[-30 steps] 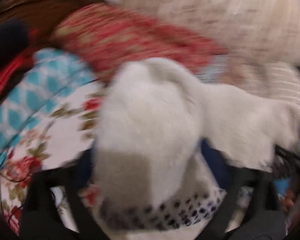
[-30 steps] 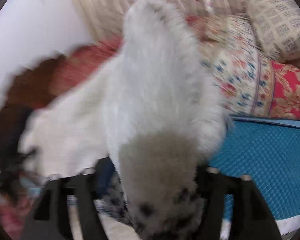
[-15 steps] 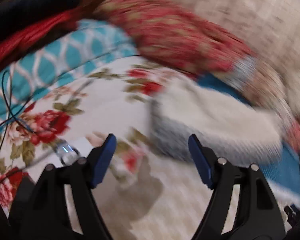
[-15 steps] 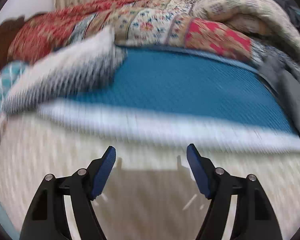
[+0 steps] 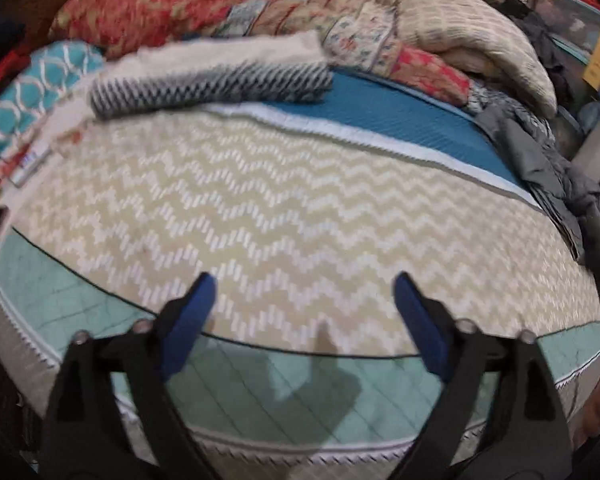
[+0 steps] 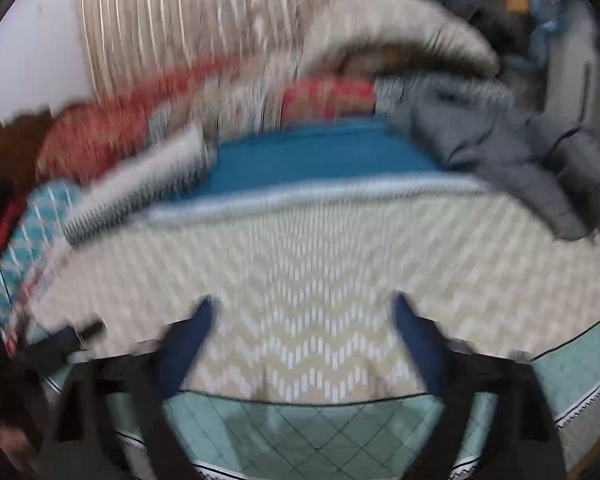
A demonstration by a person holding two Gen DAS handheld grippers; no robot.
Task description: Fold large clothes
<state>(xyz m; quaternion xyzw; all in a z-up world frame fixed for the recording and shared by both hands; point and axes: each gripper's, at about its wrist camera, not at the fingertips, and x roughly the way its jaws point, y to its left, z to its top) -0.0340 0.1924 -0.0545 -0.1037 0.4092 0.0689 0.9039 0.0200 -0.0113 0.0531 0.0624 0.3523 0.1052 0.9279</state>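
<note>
A folded white fleece garment (image 5: 216, 72) with a black-and-white patterned edge lies at the far left of the bed, on the blue sheet's edge; it also shows blurred in the right wrist view (image 6: 140, 184). A crumpled grey garment (image 5: 548, 168) lies at the bed's right side, also in the right wrist view (image 6: 500, 148). My left gripper (image 5: 302, 292) is open and empty above the near part of the bed. My right gripper (image 6: 302, 316) is open and empty, also above the near part.
The bed has a beige zigzag cover (image 5: 284, 216), a blue sheet (image 5: 396, 120) behind it and a mint quilted front edge (image 5: 300, 392). Red floral bedding (image 5: 160, 4), a teal patterned pillow (image 5: 32, 88) and a beige pillow (image 5: 472, 36) line the back.
Both grippers let go of the white fleece garment, which now lies folded at the far left of the bed. Both have opened and pulled back toward the bed's near edge.
</note>
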